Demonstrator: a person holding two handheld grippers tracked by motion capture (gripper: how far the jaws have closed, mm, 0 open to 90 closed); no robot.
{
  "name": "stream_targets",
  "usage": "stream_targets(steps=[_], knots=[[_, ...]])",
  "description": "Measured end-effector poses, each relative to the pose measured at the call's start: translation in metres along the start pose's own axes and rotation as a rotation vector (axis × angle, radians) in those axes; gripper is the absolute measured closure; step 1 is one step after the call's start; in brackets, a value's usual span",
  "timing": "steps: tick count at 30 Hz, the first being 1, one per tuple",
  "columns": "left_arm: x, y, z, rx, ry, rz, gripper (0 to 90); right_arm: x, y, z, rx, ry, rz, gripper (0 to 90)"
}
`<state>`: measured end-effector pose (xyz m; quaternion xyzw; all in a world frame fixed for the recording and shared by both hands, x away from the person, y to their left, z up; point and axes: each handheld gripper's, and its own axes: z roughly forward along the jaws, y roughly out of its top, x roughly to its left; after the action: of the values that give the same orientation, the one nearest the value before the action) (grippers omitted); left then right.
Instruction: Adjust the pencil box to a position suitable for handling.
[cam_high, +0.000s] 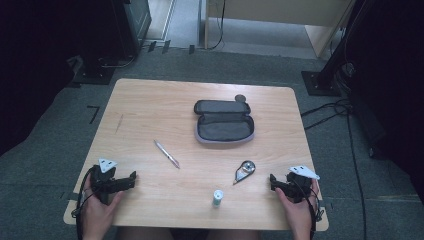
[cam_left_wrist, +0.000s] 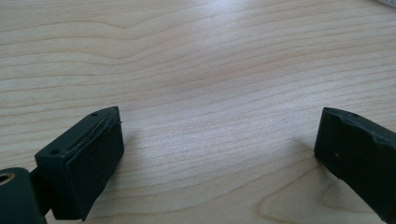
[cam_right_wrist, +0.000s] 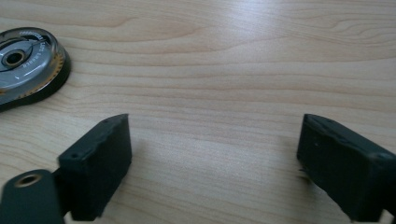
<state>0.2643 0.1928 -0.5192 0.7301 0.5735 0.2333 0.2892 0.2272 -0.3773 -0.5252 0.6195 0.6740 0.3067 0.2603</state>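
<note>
An open grey pencil case (cam_high: 223, 121) lies flat at the middle back of the wooden table (cam_high: 150, 105). A pen (cam_high: 166, 153) lies slanted in front of it, to the left. A correction tape dispenser (cam_high: 244, 171) rests at the front right, and its round end (cam_right_wrist: 28, 63) is at the upper left of the right gripper view. A small white and teal glue stick (cam_high: 217, 198) stands near the front edge. My left gripper (cam_high: 133, 179) rests open at the front left, jaws wide over bare wood (cam_left_wrist: 219, 121). My right gripper (cam_high: 272, 181) rests open at the front right, just right of the dispenser.
A small dark round object (cam_high: 240, 98) sits behind the pencil case. A thin faint stick-like mark (cam_high: 119, 123) lies at the left of the table. Grey carpet, cables (cam_high: 325, 107) and dark stand bases (cam_high: 320, 82) surround the table.
</note>
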Motion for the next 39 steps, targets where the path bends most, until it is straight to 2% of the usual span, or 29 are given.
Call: stream_targets(steps=[3,7,9,11,13,17,19,20,22,24,26,31,34,37,39], knots=[[0.000,0.000,0.000,0.001,-0.001,0.000,1.7,0.001,-0.002,-0.003,-0.024,-0.012,0.006,29.9],[0.000,0.000,0.000,0.002,-0.001,0.000,1.7,0.007,0.004,-0.009,-0.067,0.017,0.002,38.2],[0.000,0.000,0.000,0.002,0.000,0.000,1.7,0.011,0.011,-0.013,-0.095,0.002,0.002,42.6],[-0.002,0.000,-0.001,0.001,0.021,-0.019,1.7,0.014,0.021,-0.017,-0.123,-0.001,0.011,43.1],[-0.006,0.000,0.000,0.001,0.031,-0.032,1.7,0.016,0.029,-0.018,-0.145,0.019,0.027,42.7],[-0.009,0.003,-0.001,0.023,0.022,-0.016,2.6,0.020,0.044,-0.018,-0.180,0.043,0.036,42.8],[-0.009,0.005,-0.004,0.001,0.057,-0.037,10.4,0.023,0.052,-0.019,-0.199,0.060,0.023,43.9],[-0.008,0.008,-0.007,-0.020,0.055,-0.054,14.3,0.025,0.057,-0.019,-0.208,0.067,0.013,44.2],[-0.007,0.017,-0.012,-0.055,0.021,-0.094,14.3,0.028,0.067,-0.019,-0.215,0.086,-0.002,44.8],[-0.008,0.029,-0.016,-0.089,0.007,-0.111,14.4,0.030,0.078,-0.021,-0.207,0.129,0.015,45.3],[-0.011,0.042,-0.019,-0.111,-0.009,-0.114,14.8,0.035,0.090,-0.022,-0.218,0.122,-0.001,47.6],[-0.027,0.075,-0.020,-0.141,-0.042,-0.080,15.4,0.044,0.111,-0.018,-0.247,0.121,-0.019,50.2],[-0.039,0.092,-0.019,-0.164,-0.086,-0.076,15.8,0.048,0.120,-0.011,-0.251,0.124,-0.019,50.0],[-0.054,0.106,-0.013,-0.178,-0.093,-0.054,16.8,0.052,0.129,-0.002,-0.246,0.117,-0.017,52.3],[-0.063,0.113,-0.006,-0.196,-0.080,-0.032,20.5,0.053,0.134,0.004,-0.240,0.115,-0.011,54.3]])
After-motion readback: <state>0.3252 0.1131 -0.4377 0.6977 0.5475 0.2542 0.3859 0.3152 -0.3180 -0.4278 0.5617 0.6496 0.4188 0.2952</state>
